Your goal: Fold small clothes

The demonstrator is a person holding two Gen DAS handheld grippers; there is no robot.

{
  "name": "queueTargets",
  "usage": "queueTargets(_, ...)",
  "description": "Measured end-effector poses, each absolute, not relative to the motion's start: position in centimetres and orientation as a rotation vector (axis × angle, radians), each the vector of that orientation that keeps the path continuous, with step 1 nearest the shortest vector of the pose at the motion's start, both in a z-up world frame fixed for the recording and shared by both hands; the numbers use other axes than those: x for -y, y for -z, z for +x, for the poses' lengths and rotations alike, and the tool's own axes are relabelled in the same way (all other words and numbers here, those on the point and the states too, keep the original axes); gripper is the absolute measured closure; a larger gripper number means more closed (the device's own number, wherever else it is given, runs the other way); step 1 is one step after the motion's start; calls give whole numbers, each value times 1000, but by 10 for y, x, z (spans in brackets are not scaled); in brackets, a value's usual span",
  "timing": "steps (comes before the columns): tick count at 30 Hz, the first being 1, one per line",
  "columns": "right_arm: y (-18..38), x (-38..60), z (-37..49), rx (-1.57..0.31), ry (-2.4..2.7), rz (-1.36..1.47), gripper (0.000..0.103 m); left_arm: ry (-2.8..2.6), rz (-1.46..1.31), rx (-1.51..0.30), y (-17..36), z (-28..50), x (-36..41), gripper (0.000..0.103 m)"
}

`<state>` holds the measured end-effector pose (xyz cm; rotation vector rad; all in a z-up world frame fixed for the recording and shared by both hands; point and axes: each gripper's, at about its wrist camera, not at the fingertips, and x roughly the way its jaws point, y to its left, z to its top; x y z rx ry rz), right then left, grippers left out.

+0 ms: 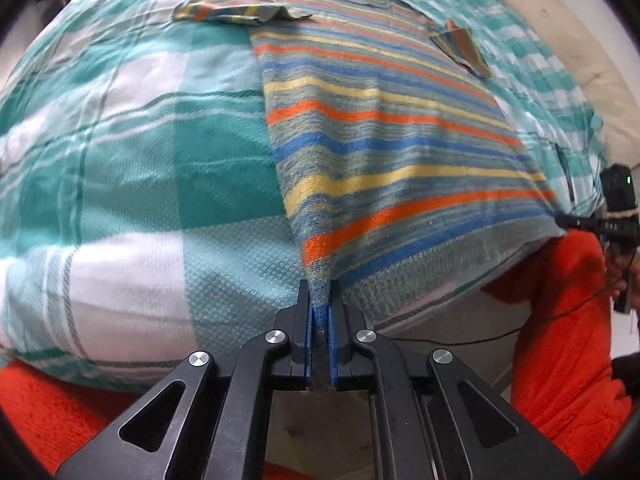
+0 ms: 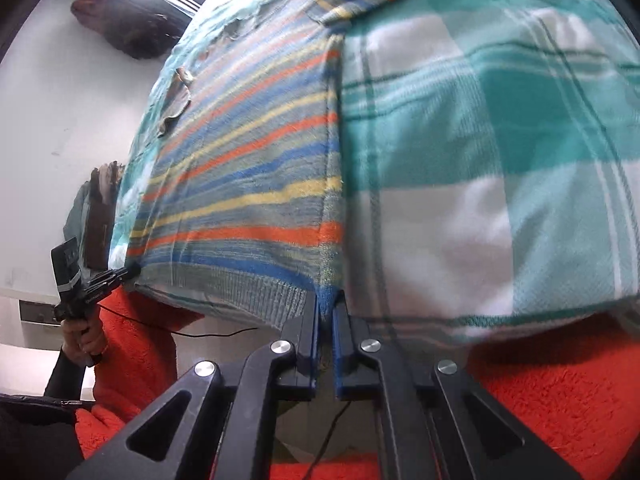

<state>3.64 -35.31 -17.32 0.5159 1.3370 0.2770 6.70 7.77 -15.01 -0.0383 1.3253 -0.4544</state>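
A small striped knit sweater [image 1: 380,120] in blue, orange, yellow and grey lies spread on a teal and white checked cloth [image 1: 120,160], collar at the far end. My left gripper [image 1: 320,300] is shut on the sweater's near left hem corner. My right gripper [image 2: 328,308] is shut on the near right hem corner of the sweater [image 2: 248,184]. The hem between them is lifted and stretched taut. Each gripper shows in the other's view: the right one [image 1: 572,220] at the hem's right end, the left one [image 2: 124,272] at its left end.
The checked cloth [image 2: 500,160] covers a padded surface with its near edge just in front of the grippers. An orange fleece blanket [image 1: 560,340] hangs below the edge. A white wall [image 2: 60,100] stands to one side. A thin black cable [image 1: 460,340] runs below the hem.
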Motion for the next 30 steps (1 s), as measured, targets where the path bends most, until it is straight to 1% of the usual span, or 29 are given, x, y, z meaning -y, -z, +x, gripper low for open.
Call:
queueTargets(5,183,349,40,-1371,-239,449,98,432,2,-1331,157,67,-77,99)
queueTargets(8,200,350,40,-1400,-195,441,98,392,11,-1350,161,71,-74,95)
queueTargets(9,201,351,40,-1402,-182,443,98,376,22,-1350,159,69,-75,91)
queueTargets(11,198,353,38,-1399,-163,440,96,315,75,-1345,149,63,-82,79)
queueTargets(12,196,354,35,-1406,-134,415,95,294,91,-1337,145,59,-87,67)
queueTargets(13,193,356,31,-1415,-112,390,90,255,114,-1318,136,54,-94,62)
queueTargets(14,191,358,28,-1418,-97,378,83,214,135,-1295,129,51,-101,61)
queueTargets(15,186,362,23,-1415,-78,366,79,190,147,-1275,122,50,-105,60)
queueTargets(17,171,369,17,-1384,-38,320,79,161,132,-1206,99,51,-113,55)
queueTargets(19,149,370,17,-1328,-12,252,79,173,101,-1141,80,61,-108,43)
queueTargets(21,128,364,27,-1261,-22,204,79,197,114,-1100,73,78,-92,39)
queueTargets(24,108,341,54,-1174,-100,180,79,196,164,-1113,91,109,-69,39)
queueTargets(25,106,331,64,-1153,-129,182,79,194,157,-1148,106,122,-66,39)
queueTargets(26,107,321,71,-1139,-157,187,79,193,139,-1193,123,132,-67,42)
queueTargets(28,121,302,87,-1137,-195,190,79,212,100,-1268,148,139,-67,61)
queueTargets(30,142,290,93,-1172,-196,176,79,246,59,-1264,153,136,-68,65)
